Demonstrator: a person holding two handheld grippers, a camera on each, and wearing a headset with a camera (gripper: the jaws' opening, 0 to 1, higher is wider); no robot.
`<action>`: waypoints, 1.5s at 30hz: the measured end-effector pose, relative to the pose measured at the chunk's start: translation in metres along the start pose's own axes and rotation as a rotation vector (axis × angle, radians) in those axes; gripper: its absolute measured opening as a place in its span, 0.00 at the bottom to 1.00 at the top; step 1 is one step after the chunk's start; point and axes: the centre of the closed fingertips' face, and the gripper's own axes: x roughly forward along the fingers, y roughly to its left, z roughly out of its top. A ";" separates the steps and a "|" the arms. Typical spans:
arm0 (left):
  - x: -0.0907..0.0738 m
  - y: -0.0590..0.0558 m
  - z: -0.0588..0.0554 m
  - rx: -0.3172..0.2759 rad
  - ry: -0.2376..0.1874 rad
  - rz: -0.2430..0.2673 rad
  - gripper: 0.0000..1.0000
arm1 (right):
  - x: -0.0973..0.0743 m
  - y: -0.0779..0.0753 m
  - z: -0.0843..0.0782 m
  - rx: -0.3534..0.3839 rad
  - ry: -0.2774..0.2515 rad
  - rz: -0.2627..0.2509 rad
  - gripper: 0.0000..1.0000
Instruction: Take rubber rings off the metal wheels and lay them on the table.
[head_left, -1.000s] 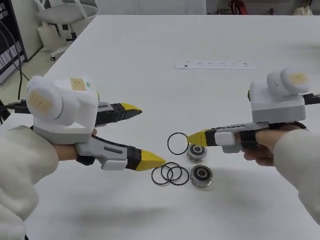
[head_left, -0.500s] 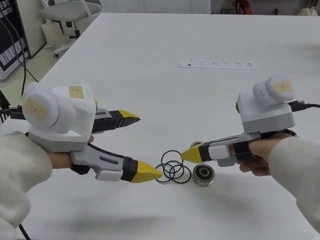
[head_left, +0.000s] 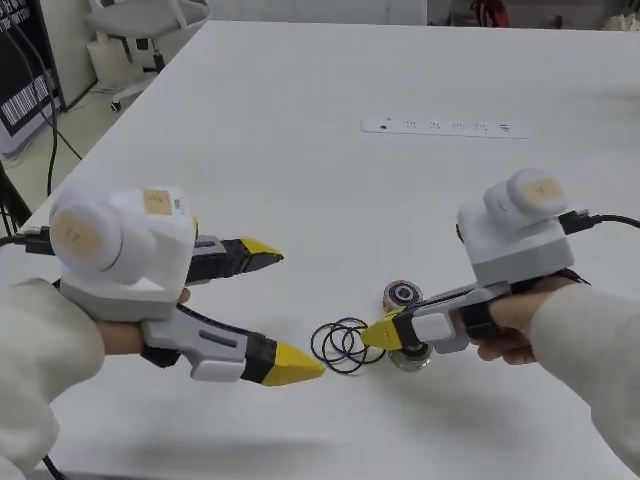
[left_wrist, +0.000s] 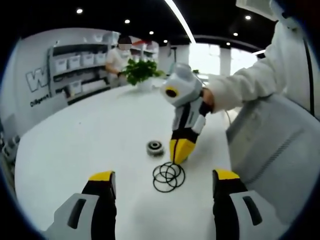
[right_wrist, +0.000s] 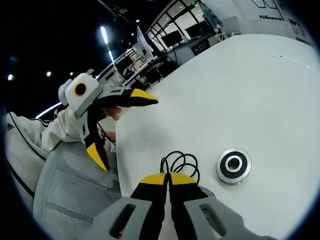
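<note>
Right gripper (head_left: 372, 334) jaws pressed together, tip at the pile of rubber rings (head_left: 338, 346) on the table (head_left: 300, 150). Left gripper (head_left: 300, 313) spread wide nearby. Wheel (head_left: 401, 295) just beside the pile.

Left gripper (head_left: 285, 308) (white housing, black jaws tipped in yellow): jaws spread wide, one tip above the other in the head view, both pointing toward the opposite gripper. Right gripper (head_left: 380, 333) (same white, black and yellow build): jaws closed tip to tip, nose tilted downward and aimed at the left gripper. The left hand (head_left: 128, 332) and right hand (head_left: 510, 322) wrap the handles from below. Cream fabric sleeves (head_left: 45, 350) cover both forearms, which enter from the lower corners of the head view.
</note>
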 end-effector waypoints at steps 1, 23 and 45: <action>0.000 0.000 -0.001 0.001 0.004 -0.002 0.80 | 0.000 0.000 0.000 -0.002 0.002 -0.003 0.00; 0.001 -0.005 -0.007 0.003 0.029 -0.021 0.80 | 0.005 -0.009 -0.001 -0.044 0.000 -0.061 0.00; 0.003 -0.008 -0.010 0.001 0.045 -0.033 0.79 | 0.003 -0.013 0.003 -0.076 -0.015 -0.082 0.04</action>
